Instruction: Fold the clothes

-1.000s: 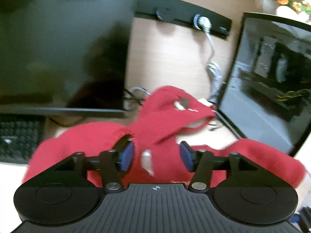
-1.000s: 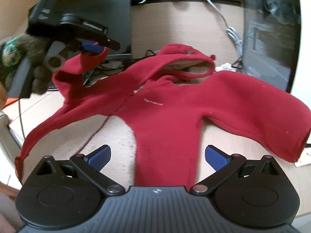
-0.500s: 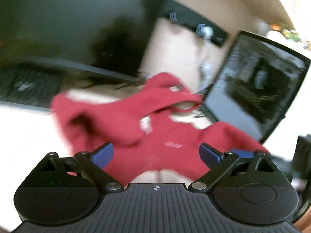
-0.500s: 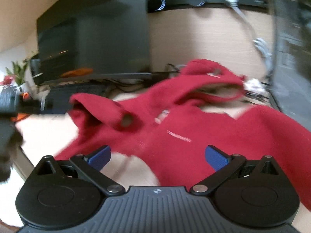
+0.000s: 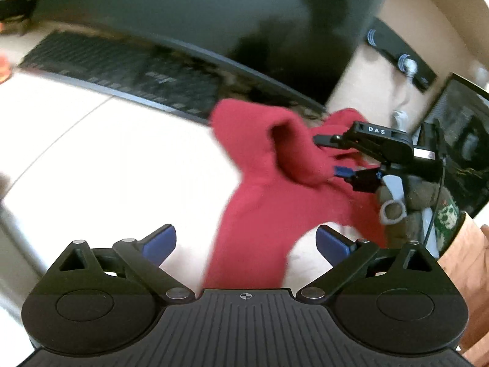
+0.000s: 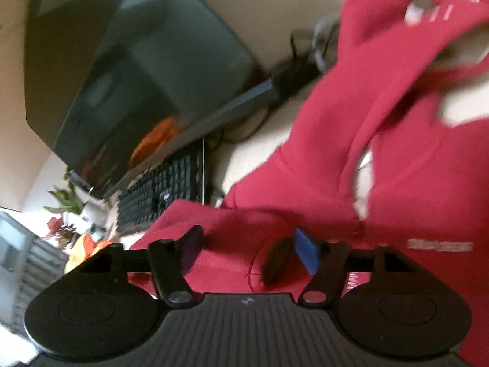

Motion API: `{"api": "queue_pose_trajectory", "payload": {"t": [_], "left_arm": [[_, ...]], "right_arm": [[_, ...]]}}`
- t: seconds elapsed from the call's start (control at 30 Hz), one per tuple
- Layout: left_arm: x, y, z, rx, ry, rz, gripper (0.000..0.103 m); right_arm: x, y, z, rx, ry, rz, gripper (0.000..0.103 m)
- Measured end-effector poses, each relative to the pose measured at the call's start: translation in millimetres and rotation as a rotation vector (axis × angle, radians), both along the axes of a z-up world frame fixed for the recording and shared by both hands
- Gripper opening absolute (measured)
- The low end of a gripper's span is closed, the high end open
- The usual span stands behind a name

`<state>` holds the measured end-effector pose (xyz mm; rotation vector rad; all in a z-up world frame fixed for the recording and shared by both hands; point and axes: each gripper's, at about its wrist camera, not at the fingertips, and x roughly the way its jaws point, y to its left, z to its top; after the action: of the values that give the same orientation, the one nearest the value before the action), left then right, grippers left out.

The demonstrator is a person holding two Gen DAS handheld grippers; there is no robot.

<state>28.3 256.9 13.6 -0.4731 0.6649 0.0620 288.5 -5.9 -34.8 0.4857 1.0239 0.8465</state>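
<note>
Two grippers work over one red hoodie [image 5: 275, 189] spread on a pale desk [image 5: 107, 159]. The left gripper [image 5: 246, 244] has its blue pads spread wide with nothing between them; the lower part of the hoodie lies on the desk just ahead of it.

The right gripper [image 6: 249, 252] has its fingers drawn partway together with a fold of red fleece between them. Motion blur prevents confirming whether the pads actually pinch the fabric. In the left wrist view, this gripper [image 5: 342, 159] sits at a raised, bunched sleeve on the far side of the hoodie.

The hoodie's hood [image 6: 412, 24] lies toward the back of the desk, near a tangle of dark cables [image 6: 308, 52]. A dark monitor [image 6: 128, 70] stands behind the hoodie, with a black keyboard [image 6: 162, 195] beneath it, near the sleeve. A second screen [image 5: 464, 134] stands at the right.
</note>
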Motion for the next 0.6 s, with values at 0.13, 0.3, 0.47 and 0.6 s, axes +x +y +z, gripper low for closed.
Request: {"api": "queue_pose_trajectory", "payload": {"t": [0.13, 0.3, 0.47, 0.6], "left_arm": [[-5.3, 11.5, -4.8, -0.011, 0.037, 0.066, 0.101], [11.6, -2.2, 0.6, -0.005, 0.019, 0.014, 0.101], [41.2, -36.4, 7.3, 0.022, -0.007, -0.115, 0.101], [66.9, -62.2, 7.9, 0.041, -0.006, -0.208, 0.101]], "right_arm": [[-5.7, 11.8, 10.5, 0.014, -0.065, 0.057, 0.02], [-25.1, -21.4, 71.6, -0.004, -0.324, 0.0, 0.018], [-42.1, -80.6, 102.9, -0.115, -0.474, -0.12, 0.018], [-60.6, -113.2, 73.6, -0.257, -0.445, -0.173, 0.018]]}}
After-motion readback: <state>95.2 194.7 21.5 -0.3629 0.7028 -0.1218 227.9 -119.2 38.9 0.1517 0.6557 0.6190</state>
